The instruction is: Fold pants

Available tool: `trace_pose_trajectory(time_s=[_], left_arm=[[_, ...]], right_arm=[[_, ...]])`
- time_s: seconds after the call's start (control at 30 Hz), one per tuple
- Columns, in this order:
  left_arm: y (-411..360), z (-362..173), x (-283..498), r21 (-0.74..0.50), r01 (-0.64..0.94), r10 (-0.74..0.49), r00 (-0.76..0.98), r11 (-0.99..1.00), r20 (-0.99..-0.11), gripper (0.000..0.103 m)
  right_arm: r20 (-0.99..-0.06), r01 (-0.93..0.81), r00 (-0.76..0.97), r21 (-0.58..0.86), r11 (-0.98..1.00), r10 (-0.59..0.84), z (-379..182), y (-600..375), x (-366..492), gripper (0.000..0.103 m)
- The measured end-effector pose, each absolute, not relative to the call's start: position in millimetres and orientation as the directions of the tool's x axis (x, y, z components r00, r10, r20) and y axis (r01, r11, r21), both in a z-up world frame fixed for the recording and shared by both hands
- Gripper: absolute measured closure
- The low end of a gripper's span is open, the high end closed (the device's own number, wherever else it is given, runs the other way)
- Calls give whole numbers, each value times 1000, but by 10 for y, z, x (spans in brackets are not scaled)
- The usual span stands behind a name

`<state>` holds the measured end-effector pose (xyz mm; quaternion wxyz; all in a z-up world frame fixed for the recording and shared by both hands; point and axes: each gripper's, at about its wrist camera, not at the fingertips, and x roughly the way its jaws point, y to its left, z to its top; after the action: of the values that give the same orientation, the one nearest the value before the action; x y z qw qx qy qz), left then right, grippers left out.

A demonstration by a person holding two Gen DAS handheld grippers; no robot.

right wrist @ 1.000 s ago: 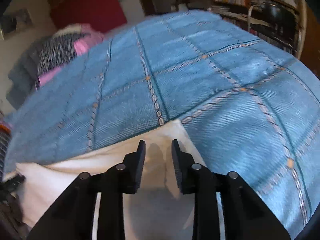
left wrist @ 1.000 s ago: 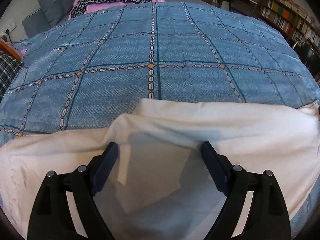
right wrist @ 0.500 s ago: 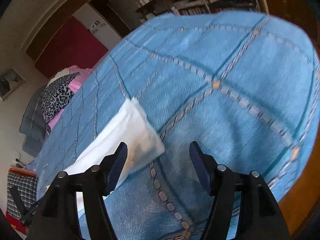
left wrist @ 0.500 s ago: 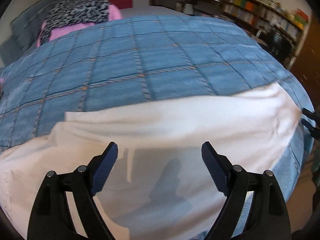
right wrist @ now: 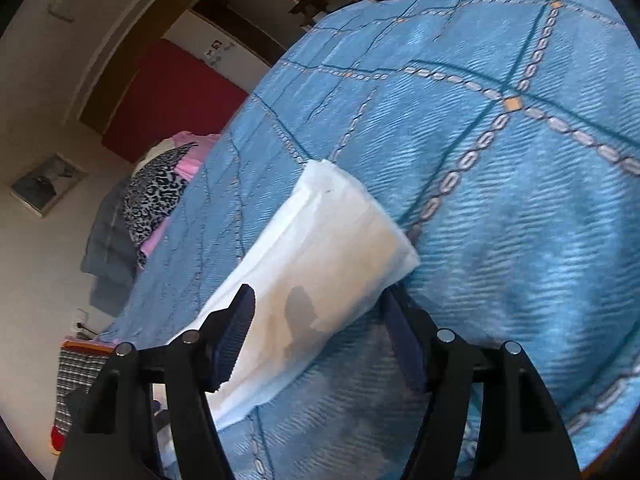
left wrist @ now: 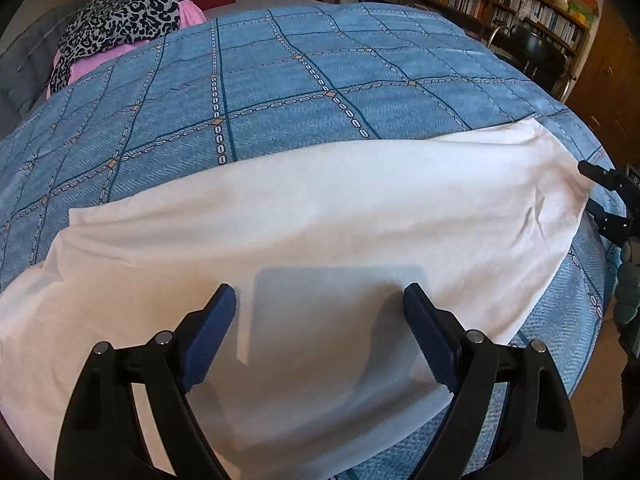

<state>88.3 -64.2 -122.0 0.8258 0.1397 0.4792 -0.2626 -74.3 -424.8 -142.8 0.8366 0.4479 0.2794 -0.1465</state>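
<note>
No legible text or labels

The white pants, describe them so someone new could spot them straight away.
A blue checked bedspread covers the bed. Across its near edge lie the white pants, a long flat band. They are plain white, unlike the leopard-print cloth at the far end.

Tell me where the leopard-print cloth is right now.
The leopard-print cloth lies at the bed's far end, upper left in both views, atop pink fabric.
</note>
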Motion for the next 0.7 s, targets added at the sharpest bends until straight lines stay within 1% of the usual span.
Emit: trace_pose_trajectory(time_s=[0.03, 0.1, 0.17, 0.2, 0.23, 0.27, 0.33, 0.4, 0.5, 0.6, 0.7], left_arm=[[-645, -1228, 888, -23, 567, -301, 401, 823, -865, 16], [-639, -1237, 897, -28, 566, -301, 397, 824, -867, 16], [-642, -1239, 900, -30, 565, -302, 396, 825, -867, 16], [-642, -1241, 900, -30, 565, -303, 396, 824, -867, 16], [-638, -1244, 900, -31, 566, -304, 395, 824, -867, 15], [-636, -1249, 903, -32, 567, -305, 394, 823, -867, 15], [-629, -1251, 908, -36, 566, -308, 391, 823, -867, 15], [-616, -1232, 921, -44, 563, -312, 389, 825, -867, 15], [-565, -1192, 959, -63, 548, -321, 388, 834, -864, 15], [-478, -1132, 1014, -93, 525, -337, 390, 846, -857, 15], [-390, -1072, 1053, -102, 507, -342, 408, 856, -846, 15]], right_arm=[[-595, 494, 804, 672, 552, 5, -1435, -4250, -721, 38], [-591, 498, 806, 673, 547, -7, -1449, -4258, -680, 42], [-597, 517, 802, 673, 529, -24, -1465, -4261, -643, 51], [-595, 521, 803, 675, 522, -32, -1466, -4259, -634, 54], [-602, 531, 798, 669, 521, -41, -1461, -4255, -621, 66], [-612, 540, 789, 654, 530, -49, -1438, -4239, -602, 80], [-616, 534, 786, 632, 562, -56, -1357, -4189, -543, 89], [-611, 524, 786, 582, 621, -91, -1181, -4059, -477, 90], [-582, 480, 806, 536, 694, -109, -913, -3861, -385, 91], [-538, 399, 838, 498, 770, -87, -620, -3589, -248, 91], [-495, 300, 869, 474, 828, -32, -369, -3282, -111, 92]])
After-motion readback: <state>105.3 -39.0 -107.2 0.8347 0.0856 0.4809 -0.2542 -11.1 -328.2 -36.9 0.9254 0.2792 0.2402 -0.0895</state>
